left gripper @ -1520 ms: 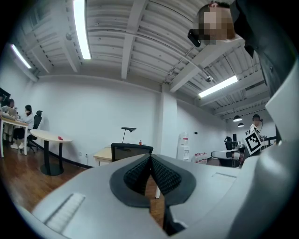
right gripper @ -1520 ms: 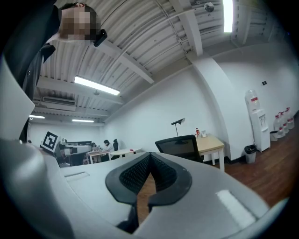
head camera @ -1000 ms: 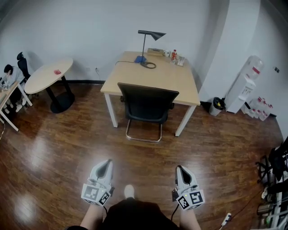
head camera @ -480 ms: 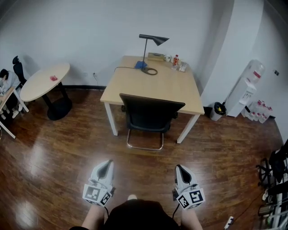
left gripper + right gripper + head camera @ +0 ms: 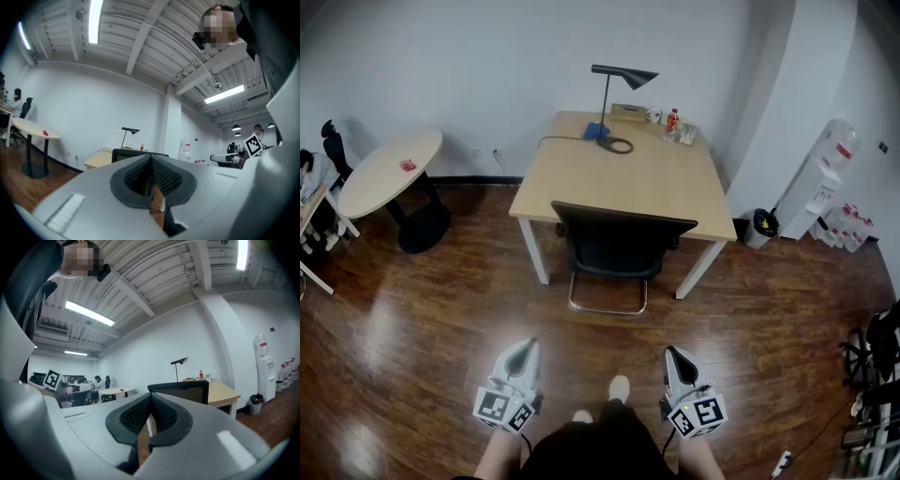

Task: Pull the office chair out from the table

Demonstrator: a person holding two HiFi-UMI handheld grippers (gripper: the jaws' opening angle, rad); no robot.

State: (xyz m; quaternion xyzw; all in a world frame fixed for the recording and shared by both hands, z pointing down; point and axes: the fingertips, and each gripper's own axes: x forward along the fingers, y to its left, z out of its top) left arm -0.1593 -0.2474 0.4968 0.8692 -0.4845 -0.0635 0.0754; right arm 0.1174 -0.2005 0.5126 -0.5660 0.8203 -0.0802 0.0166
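Note:
A black office chair [image 5: 621, 246] stands tucked under the front edge of a light wooden table [image 5: 628, 173], its back toward me. The chair's back [image 5: 180, 391] shows beyond the jaws in the right gripper view, and its top edge [image 5: 133, 152] peeks over the jaws in the left gripper view. My left gripper [image 5: 523, 349] and right gripper [image 5: 674, 357] are held low in front of me, well short of the chair, both shut with nothing between the jaws.
On the table stand a black desk lamp [image 5: 619, 80] and small bottles [image 5: 675, 122]. A round table [image 5: 389, 169] stands at the left, a water dispenser [image 5: 830, 164] and a bin [image 5: 763, 225] at the right. Dark wooden floor [image 5: 441, 319] lies between me and the chair.
The chair and table have come a little closer and lower in the head view as I step forward. Both grippers stay shut and side by side.

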